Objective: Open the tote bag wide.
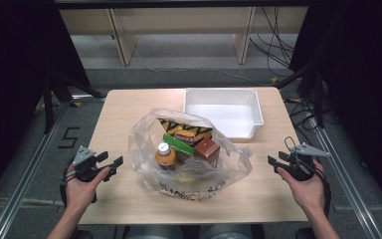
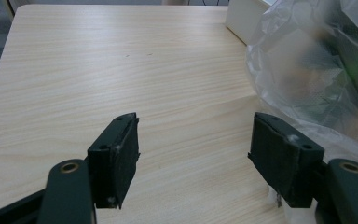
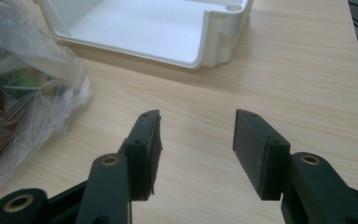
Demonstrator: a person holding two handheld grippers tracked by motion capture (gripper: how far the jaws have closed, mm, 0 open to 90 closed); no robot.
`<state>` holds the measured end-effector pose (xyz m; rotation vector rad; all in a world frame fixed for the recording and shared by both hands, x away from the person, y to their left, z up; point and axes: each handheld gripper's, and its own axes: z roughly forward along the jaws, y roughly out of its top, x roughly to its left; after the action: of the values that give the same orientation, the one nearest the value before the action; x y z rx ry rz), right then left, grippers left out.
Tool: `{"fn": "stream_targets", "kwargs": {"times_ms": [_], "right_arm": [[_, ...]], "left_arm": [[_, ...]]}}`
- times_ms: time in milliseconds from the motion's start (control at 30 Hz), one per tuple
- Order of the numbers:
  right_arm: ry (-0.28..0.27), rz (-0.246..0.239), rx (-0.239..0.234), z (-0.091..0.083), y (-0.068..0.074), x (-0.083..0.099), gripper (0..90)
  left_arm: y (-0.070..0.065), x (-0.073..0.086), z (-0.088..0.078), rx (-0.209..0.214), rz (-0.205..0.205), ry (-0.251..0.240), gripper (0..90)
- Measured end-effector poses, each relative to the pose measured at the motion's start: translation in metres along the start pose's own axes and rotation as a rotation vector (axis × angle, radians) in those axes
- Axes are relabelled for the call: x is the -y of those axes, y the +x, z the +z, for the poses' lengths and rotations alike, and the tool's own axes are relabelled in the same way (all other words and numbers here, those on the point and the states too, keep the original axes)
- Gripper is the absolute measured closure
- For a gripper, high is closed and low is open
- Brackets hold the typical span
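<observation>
Both my grippers, left gripper (image 1: 110,165) and right gripper (image 1: 273,163), gape empty beside the crumpled clear plastic bag (image 1: 189,149) mid-table (image 1: 124,107), lying crosswise, mouth toward the white bin (image 1: 224,112), holding boxes and an upright orange bottle (image 1: 165,157).

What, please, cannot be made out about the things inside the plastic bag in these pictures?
- High view: print on the yellow-and-black box is too small to read.
- High view: the bottle label, veiled by the plastic bag.
- Left gripper view: the contents are blurred behind the film.
- Right gripper view: the bag is cut off by the left edge.

Dim surroundings, lit tabletop, soft blur
</observation>
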<state>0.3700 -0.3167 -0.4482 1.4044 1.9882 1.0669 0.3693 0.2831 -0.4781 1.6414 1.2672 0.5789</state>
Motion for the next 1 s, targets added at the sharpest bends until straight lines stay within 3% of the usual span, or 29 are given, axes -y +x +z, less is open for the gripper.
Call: {"fn": "stream_targets", "kwargs": {"times_ms": [33,67,133,167,200,233,267,300,333,367,400,467,500,533,633,733,767,900,1000], "right_arm": [[-0.001,0.042,-0.008,-0.001,0.005,0.0,52.0],[-0.017,-0.009,-0.013,-0.003,0.001,-0.002,52.3],[-0.025,0.0,-0.007,-0.003,0.003,-0.003,53.2],[-0.052,-0.016,-0.016,-0.009,0.007,-0.007,59.9],[-0.059,0.014,-0.029,-0.013,0.012,-0.009,62.3],[-0.077,-0.01,-0.021,-0.016,0.013,-0.013,63.8],[-0.094,-0.014,-0.028,-0.019,0.015,-0.017,65.3],[-0.109,-0.012,-0.037,-0.025,0.02,-0.023,66.0],[-0.109,-0.012,-0.037,-0.025,0.02,-0.023,66.0],[-0.159,-0.046,-0.053,-0.035,0.026,-0.036,65.9],[-0.182,-0.046,-0.071,-0.04,0.031,-0.042,65.5],[-0.22,-0.078,-0.085,-0.048,0.037,-0.053,64.3],[-0.234,-0.094,-0.088,-0.052,0.041,-0.058,63.4],[-0.259,-0.092,-0.106,-0.055,0.048,-0.063,62.7],[-0.282,-0.122,-0.159,-0.062,0.058,-0.075,61.8],[-0.3,-0.128,-0.192,-0.07,0.068,-0.085,61.1],[-0.345,-0.187,-0.213,-0.073,0.075,-0.094,59.4],[-0.353,-0.209,-0.322,-0.079,0.097,-0.106,55.7],[-0.363,-0.267,-0.383,-0.078,0.118,-0.114,50.8]], "left_arm": [[0.0,0.0,-0.001,0.002,0.001,-0.001,32.2],[0.0,-0.001,-0.001,0.004,-0.002,-0.005,32.5],[0.0,-0.002,-0.003,0.015,-0.014,-0.012,32.2],[-0.001,-0.005,-0.005,0.026,-0.026,-0.023,31.6],[-0.002,-0.008,-0.007,0.036,-0.027,-0.038,31.6],[-0.004,-0.017,-0.014,0.046,-0.034,-0.075,31.7],[-0.004,-0.017,-0.014,0.046,-0.034,-0.075,31.8],[-0.007,-0.031,-0.023,0.066,-0.039,-0.13,32.3],[-0.007,-0.031,-0.023,0.066,-0.039,-0.13,33.0],[-0.009,-0.037,-0.026,0.077,-0.044,-0.151,33.7],[-0.014,-0.049,-0.03,0.117,-0.031,-0.187,34.0],[-0.02,-0.061,-0.032,0.158,0.001,-0.205,34.2],[-0.02,-0.061,-0.032,0.158,0.001,-0.205,34.2],[-0.029,-0.077,-0.034,0.201,0.031,-0.231,34.2],[-0.04,-0.095,-0.032,0.243,0.069,-0.245,34.1],[-0.047,-0.109,-0.028,0.254,0.099,-0.236,34.0],[-0.051,-0.119,-0.024,0.263,0.114,-0.238,34.0],[-0.061,-0.135,-0.012,0.275,0.154,-0.216,33.9],[-0.068,-0.139,-0.004,0.28,0.186,-0.189,33.9]]}}
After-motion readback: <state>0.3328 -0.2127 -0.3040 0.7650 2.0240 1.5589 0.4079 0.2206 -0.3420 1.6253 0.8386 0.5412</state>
